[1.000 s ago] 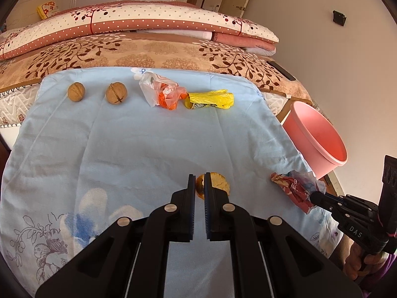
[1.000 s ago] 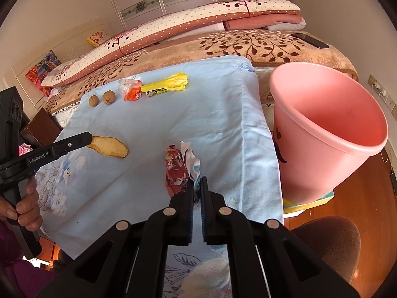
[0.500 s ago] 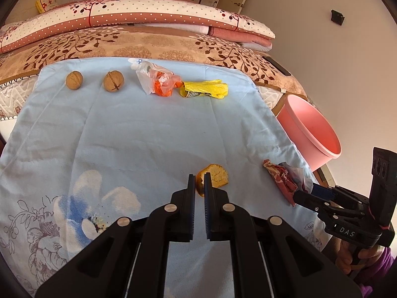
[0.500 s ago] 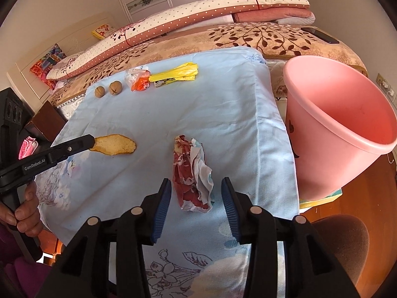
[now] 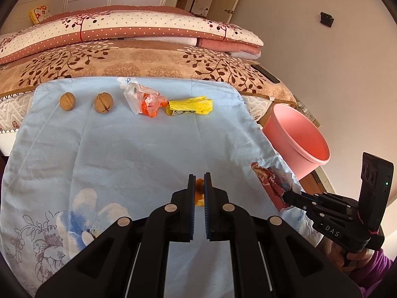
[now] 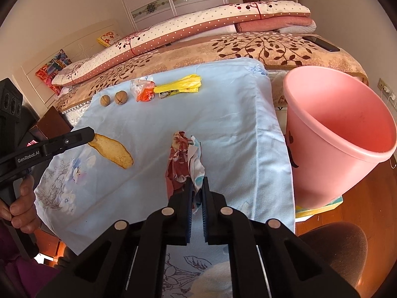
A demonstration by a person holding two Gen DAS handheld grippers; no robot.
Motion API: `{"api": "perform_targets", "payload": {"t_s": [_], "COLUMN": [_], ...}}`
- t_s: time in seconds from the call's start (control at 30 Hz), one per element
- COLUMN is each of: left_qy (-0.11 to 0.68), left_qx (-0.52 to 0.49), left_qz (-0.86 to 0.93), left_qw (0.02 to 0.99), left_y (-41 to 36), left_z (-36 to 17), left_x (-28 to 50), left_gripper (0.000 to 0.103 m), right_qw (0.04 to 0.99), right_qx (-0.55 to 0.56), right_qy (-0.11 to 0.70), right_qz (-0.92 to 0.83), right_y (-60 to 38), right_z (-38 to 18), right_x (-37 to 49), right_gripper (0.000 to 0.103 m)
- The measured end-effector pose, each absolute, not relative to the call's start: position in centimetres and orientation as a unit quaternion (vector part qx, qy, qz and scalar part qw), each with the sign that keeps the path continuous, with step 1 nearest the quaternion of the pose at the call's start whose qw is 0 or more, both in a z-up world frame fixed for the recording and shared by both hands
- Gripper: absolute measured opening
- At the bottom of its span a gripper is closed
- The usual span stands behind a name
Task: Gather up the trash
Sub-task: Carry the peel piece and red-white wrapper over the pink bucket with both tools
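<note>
On the blue cloth (image 6: 223, 104) spread over the table at the foot of the bed (image 5: 139, 59), I had both tools down on trash at once. My right tool (image 6: 196, 188) was clamped on the near end of the crumpled red-and-white wrapper (image 6: 182, 159), its jaws pressed together with the paper pinched between them, so that I judged a lift would carry the whole wad. My left tool (image 5: 199, 186) was closed on the orange peel (image 6: 111, 150), gripping it by one end, the rest of it lying flat on the cloth; from its own camera only a sliver of orange showed between the jaws. I had taken these two first, I think, because they lay nearest me and nearest the pink bin (image 6: 342, 134), which stood just off the right edge of the cloth with its mouth tilted toward me, empty as far as I could see. Along the far edge waited the yellow wrapper (image 5: 189, 105) and, touching it, the clear bag with orange scraps (image 5: 144, 99). The two walnuts (image 5: 85, 101) sat further left, apart from one another.
</note>
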State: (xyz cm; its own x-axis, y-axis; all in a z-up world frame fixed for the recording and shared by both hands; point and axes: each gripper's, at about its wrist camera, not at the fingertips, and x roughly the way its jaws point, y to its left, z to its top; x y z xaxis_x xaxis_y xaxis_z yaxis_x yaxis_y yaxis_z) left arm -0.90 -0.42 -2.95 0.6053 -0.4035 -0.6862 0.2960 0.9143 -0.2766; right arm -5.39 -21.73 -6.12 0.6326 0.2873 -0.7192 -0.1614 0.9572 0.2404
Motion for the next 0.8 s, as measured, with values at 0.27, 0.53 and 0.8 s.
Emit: {"api": "perform_targets", "payload": {"t_s": [0.27, 0.53, 0.8], "left_qy": [0.372, 0.352, 0.343], "left_qx": [-0.064, -0.059, -0.043], "left_qz": [-0.225, -0.269, -0.31], "left_qw": [0.898, 0.895, 0.885], "left_y": [-2.4, -7.5, -14.3], "left_z": [0.2, 2.3, 3.0], "left_x": [-0.3, 1.3, 3.1], "left_gripper": [0.005, 0.005, 0.005], "right_qw": [0.918, 0.931, 0.932], "right_qx": [0.107, 0.135, 0.16], "right_qy": [0.37, 0.337, 0.325], "right_qz": [0.097, 0.04, -0.022], "right_y": [-24.6, -29.6, -35.0], "right_z": [-3.8, -2.2, -2.0], "right_x": [-5.3, -4.9, -4.6], "right_gripper": [0.006, 0.006, 0.006]}}
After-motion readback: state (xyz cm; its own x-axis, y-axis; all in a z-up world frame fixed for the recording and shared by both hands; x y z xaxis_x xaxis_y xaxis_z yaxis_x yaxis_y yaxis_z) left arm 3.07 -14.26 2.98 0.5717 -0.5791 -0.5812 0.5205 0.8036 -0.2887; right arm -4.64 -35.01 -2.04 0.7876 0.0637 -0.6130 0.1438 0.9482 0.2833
